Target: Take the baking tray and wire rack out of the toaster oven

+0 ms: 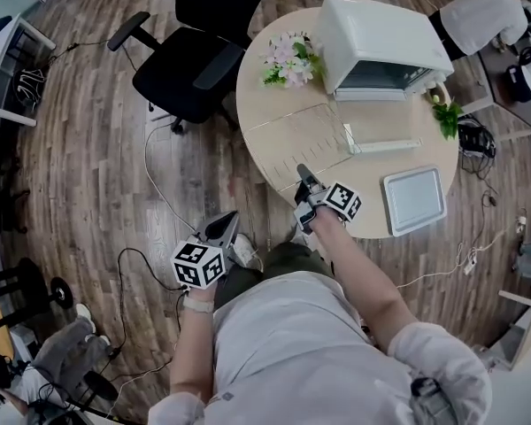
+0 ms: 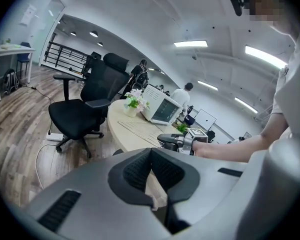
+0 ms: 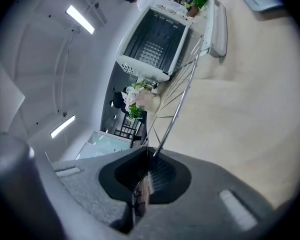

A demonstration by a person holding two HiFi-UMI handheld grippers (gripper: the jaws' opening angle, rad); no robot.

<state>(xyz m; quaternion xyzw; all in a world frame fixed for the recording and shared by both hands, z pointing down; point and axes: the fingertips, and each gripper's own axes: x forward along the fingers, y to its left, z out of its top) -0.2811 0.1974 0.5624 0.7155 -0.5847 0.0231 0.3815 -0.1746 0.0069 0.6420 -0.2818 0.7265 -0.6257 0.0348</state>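
Note:
The white toaster oven (image 1: 380, 38) stands at the back of the round table with its door (image 1: 385, 140) folded down. In front of the oven the wire rack (image 1: 296, 144) lies out over the tabletop. My right gripper (image 1: 303, 175) is shut on the rack's near edge; in the right gripper view a rack rod (image 3: 176, 111) runs from the closed jaws (image 3: 149, 156) toward the oven (image 3: 152, 39). The grey baking tray (image 1: 414, 199) rests on the table at the right. My left gripper (image 1: 228, 222) hangs off the table's near left side, shut with nothing in it (image 2: 151, 156).
A pot of flowers (image 1: 290, 60) stands left of the oven and a small green plant (image 1: 445, 116) at its right. A black office chair (image 1: 190, 60) is beside the table's left side. Cables trail over the wood floor (image 1: 159, 184).

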